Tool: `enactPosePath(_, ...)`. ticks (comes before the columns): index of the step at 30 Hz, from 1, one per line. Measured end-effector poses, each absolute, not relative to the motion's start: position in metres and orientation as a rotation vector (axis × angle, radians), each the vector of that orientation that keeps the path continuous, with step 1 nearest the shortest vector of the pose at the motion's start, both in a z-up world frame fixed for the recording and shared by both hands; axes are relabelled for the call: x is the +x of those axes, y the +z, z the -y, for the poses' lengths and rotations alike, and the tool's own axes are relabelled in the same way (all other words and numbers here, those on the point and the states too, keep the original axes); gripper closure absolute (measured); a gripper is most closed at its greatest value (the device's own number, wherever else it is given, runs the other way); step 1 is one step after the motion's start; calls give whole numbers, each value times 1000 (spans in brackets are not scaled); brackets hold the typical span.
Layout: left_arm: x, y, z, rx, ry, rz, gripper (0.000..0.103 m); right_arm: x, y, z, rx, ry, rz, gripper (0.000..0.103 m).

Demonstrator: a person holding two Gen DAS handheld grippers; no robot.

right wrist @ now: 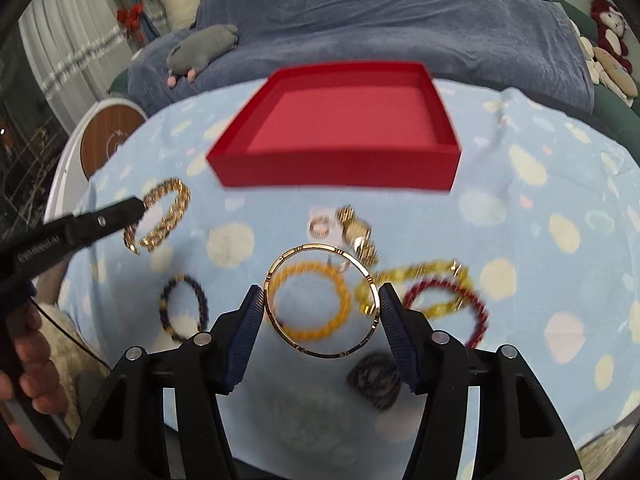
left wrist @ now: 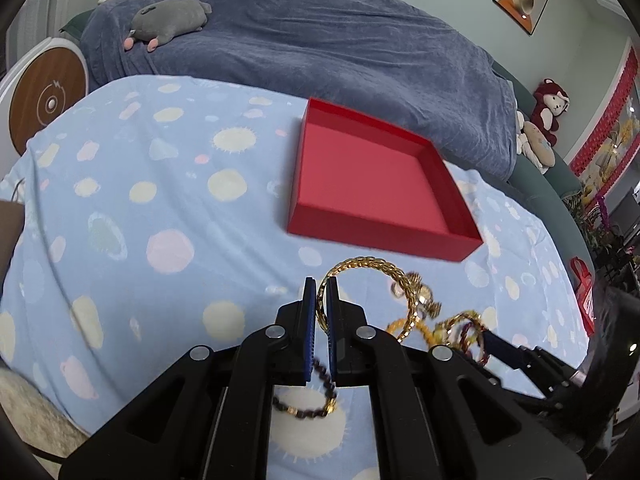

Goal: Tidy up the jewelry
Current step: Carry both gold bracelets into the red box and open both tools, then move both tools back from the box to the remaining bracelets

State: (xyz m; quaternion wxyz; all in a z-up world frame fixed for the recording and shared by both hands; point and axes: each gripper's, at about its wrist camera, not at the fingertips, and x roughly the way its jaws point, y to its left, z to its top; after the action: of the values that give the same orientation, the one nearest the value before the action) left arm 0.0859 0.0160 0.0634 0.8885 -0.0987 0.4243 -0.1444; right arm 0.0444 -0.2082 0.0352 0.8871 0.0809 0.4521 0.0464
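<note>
My left gripper (left wrist: pixel 322 292) is shut on a braided gold bracelet (left wrist: pixel 372 266) and holds it above the blue spotted cloth, short of the empty red tray (left wrist: pixel 304 208). In the right wrist view the same bracelet (right wrist: pixel 170 200) hangs from the left gripper's tip (right wrist: pixel 138 206). My right gripper (right wrist: pixel 322 300) is shut on a thin gold bangle (right wrist: pixel 320 249), held across its width above the cloth. Under it lie an orange bead bracelet (right wrist: pixel 340 280), a yellow one (right wrist: pixel 416 272), a dark red one (right wrist: pixel 476 304), a dark bead one (right wrist: pixel 200 300), a gold watch (right wrist: pixel 358 234) and a ring (right wrist: pixel 320 227).
The red tray (right wrist: pixel 336 168) sits at the far middle of the cloth. A dark bead bunch (right wrist: pixel 374 378) lies near the front. A blue-covered sofa with a grey plush (right wrist: pixel 204 46) is behind; a round white device (right wrist: pixel 104 136) stands at left.
</note>
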Motion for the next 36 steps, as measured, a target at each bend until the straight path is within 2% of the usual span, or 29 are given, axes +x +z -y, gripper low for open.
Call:
enactPosePath(10, 194, 94, 25, -145, -332, -811, 98, 165, 77, 264, 225, 72, -845, 46)
enactPosePath(16, 277, 80, 63, -57, -328, -834, 98, 245, 66, 276, 205, 68, -875, 46)
enactPosePath(23, 333, 58, 84, -36, -312, -888, 97, 307, 38, 276, 168, 57, -933, 46)
enactPosePath(25, 342, 51, 86, -52, -305, -905, 94, 314, 32, 276, 159, 58, -953, 46)
enactPosePath(26, 345, 50, 85, -62, -297, -909, 89, 316, 31, 275, 148, 51, -956, 46)
enactPosePath(27, 346, 49, 84, -72, -285, -909, 72, 316, 30, 274, 130, 41, -953, 45)
enactPosePath(28, 345, 49, 82, -78, -274, -897, 60, 316, 31, 272, 119, 38, -948, 45)
enactPosePath(36, 305, 69, 58, -114, -276, -843, 58, 266, 58, 280, 181, 55, -877, 44)
